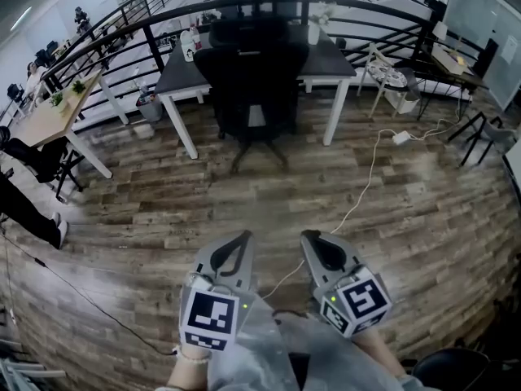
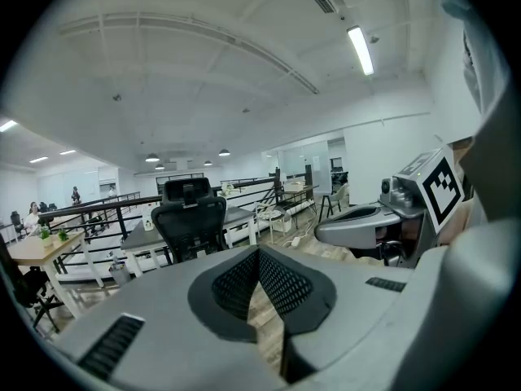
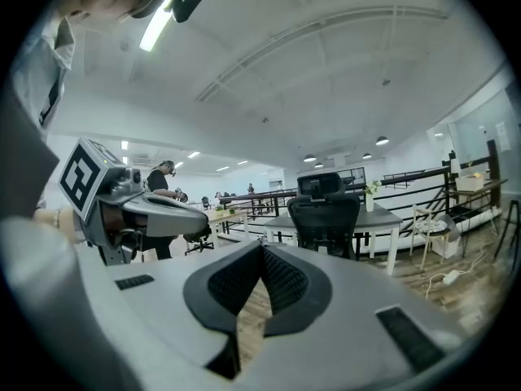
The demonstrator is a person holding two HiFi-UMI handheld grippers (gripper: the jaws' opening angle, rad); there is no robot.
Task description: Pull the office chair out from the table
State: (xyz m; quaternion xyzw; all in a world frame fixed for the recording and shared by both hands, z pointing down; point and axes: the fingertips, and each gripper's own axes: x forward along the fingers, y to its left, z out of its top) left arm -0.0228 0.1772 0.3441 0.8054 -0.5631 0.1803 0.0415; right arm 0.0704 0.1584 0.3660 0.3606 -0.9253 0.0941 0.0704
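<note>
A black office chair [image 1: 252, 80] stands tucked against the dark-topped table [image 1: 330, 55] with white legs, its back toward me. The chair [image 2: 191, 222] shows ahead in the left gripper view, and the chair [image 3: 327, 218] also shows ahead in the right gripper view. My left gripper [image 1: 244, 239] and right gripper [image 1: 308, 239] hover side by side near me over the wooden floor, well short of the chair. Both are shut with nothing between the jaws.
A white cable [image 1: 366, 182] with a power strip [image 1: 401, 138] runs across the floor right of the chair. A black railing [image 1: 122, 35] curves behind the table. A wooden desk [image 1: 49, 112] stands at left, a white chair [image 1: 389, 76] at right. A vase [image 1: 314, 31] sits on the table.
</note>
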